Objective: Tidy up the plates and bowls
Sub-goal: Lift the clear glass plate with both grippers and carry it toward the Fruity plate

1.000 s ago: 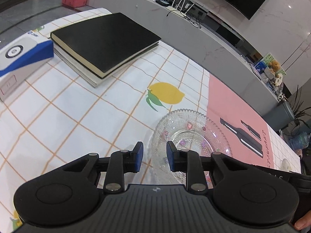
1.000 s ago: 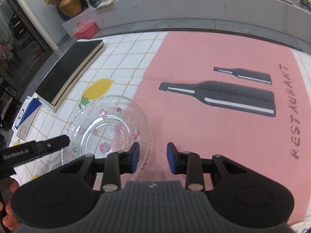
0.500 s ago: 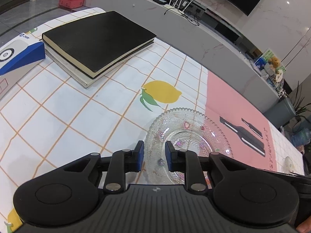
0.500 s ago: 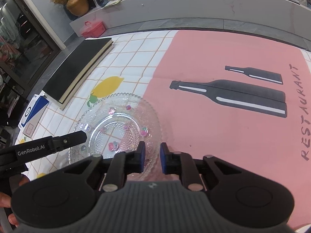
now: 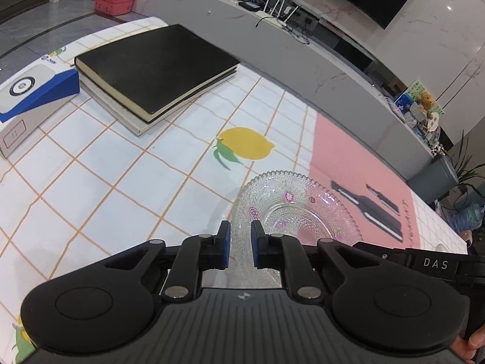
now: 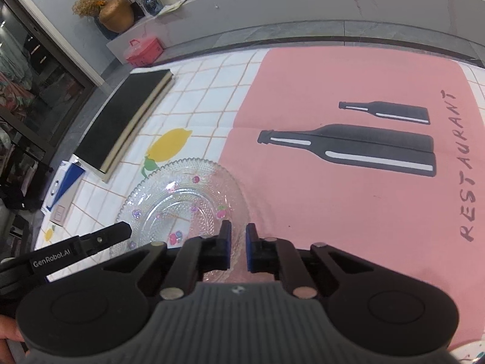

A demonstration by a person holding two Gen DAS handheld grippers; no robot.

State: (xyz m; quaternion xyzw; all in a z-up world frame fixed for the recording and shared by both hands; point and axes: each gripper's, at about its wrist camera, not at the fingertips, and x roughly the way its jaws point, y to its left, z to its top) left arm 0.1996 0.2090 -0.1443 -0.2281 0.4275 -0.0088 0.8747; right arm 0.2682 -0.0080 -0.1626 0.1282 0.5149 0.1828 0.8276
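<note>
Now: 1 glass plate [image 5: 298, 212] | left tongs [image 5: 241, 244] clamped on rim | right tongs [image 6: 238, 250] likewise

Both views are evenly, brightly lit, strongly bowed at the edges (fisheye), with glints caught on the clear patterned glass plate [image 6: 185, 200].

Both wrist views look down close from opposite sides, sharing the glass plate [image 5: 298, 209] [image 6: 185, 200].
</note>
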